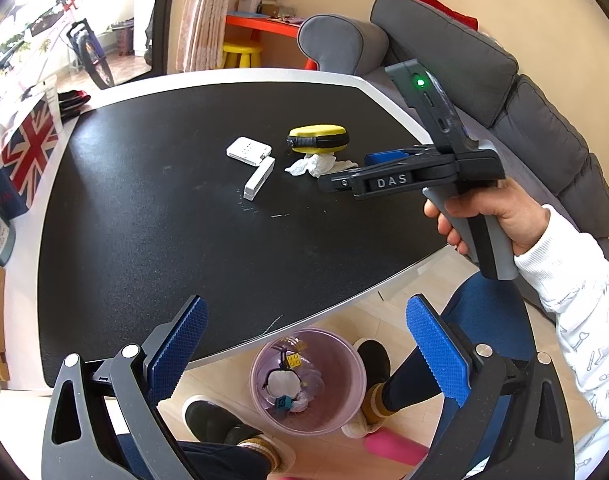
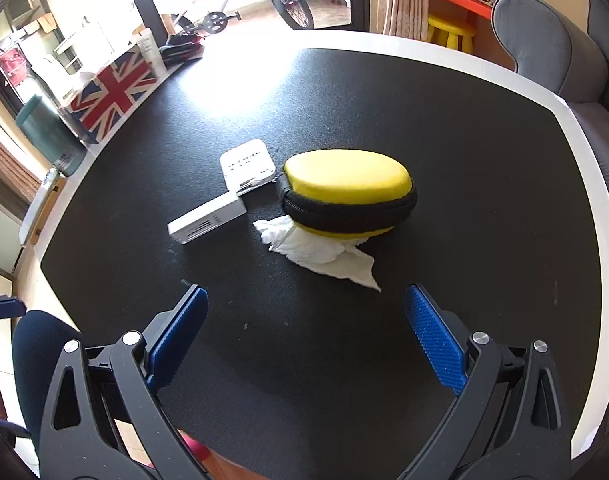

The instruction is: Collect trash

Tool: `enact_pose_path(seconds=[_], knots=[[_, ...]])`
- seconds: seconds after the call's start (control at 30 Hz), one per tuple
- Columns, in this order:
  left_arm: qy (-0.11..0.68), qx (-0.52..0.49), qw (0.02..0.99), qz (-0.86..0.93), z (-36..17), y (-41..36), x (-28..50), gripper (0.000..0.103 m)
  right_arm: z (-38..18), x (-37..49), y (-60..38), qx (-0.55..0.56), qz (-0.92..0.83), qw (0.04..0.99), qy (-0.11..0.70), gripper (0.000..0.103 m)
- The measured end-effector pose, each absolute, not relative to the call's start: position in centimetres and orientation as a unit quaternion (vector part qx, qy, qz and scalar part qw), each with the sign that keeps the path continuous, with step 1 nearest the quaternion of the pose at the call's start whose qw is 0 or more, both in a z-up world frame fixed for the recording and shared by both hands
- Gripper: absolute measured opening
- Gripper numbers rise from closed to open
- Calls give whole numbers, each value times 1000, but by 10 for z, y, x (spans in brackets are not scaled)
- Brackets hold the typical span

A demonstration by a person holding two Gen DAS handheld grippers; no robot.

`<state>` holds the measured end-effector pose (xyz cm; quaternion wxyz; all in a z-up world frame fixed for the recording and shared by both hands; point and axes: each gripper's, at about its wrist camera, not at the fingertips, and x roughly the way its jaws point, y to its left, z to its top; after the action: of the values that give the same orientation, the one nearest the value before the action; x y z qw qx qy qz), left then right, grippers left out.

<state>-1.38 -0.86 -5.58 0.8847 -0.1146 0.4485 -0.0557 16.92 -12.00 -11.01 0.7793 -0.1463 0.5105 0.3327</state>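
Observation:
A crumpled white tissue (image 2: 324,250) lies on the black table (image 2: 464,160), its far end pinned under a yellow and black zip case (image 2: 346,196). My right gripper (image 2: 304,332) is open and empty, a short way in front of the tissue. In the left wrist view the right gripper (image 1: 342,176) hovers just right of the tissue (image 1: 314,164) and the case (image 1: 318,140). My left gripper (image 1: 304,344) is open and empty, held over the table's near edge above a pink waste bin (image 1: 308,380) on the floor that holds some trash.
Two white devices (image 2: 228,196) lie left of the case. A Union Jack box (image 2: 112,92) and a green canister (image 2: 50,138) stand at the table's left edge. A grey sofa (image 1: 504,92) is on the right. My feet (image 1: 220,424) flank the bin.

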Motion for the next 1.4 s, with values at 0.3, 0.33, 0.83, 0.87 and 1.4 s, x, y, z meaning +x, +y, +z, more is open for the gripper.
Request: enact_pose_path(seconds=[0.3,0.33,0.83,0.87,1.4], knots=[[449,-121,884,-52,-60,-1,-9,96,-121,180,-107,-163,320,780,513,56],[449,-120,884,-51,-60,0,-9,96,-121,180,-106,-165,319,781,512,49],[446,-98,888,-55,-60,1,21,96,-104,176,-112,-157,333,787,495,17],[445,-96,888,-55,-61,2,23,96,-103,176,-112,-156,334,788,493,16],[455,-72,887,-46,-71,8,78,96,-74,174,-137,-125,332,809,468,7]])
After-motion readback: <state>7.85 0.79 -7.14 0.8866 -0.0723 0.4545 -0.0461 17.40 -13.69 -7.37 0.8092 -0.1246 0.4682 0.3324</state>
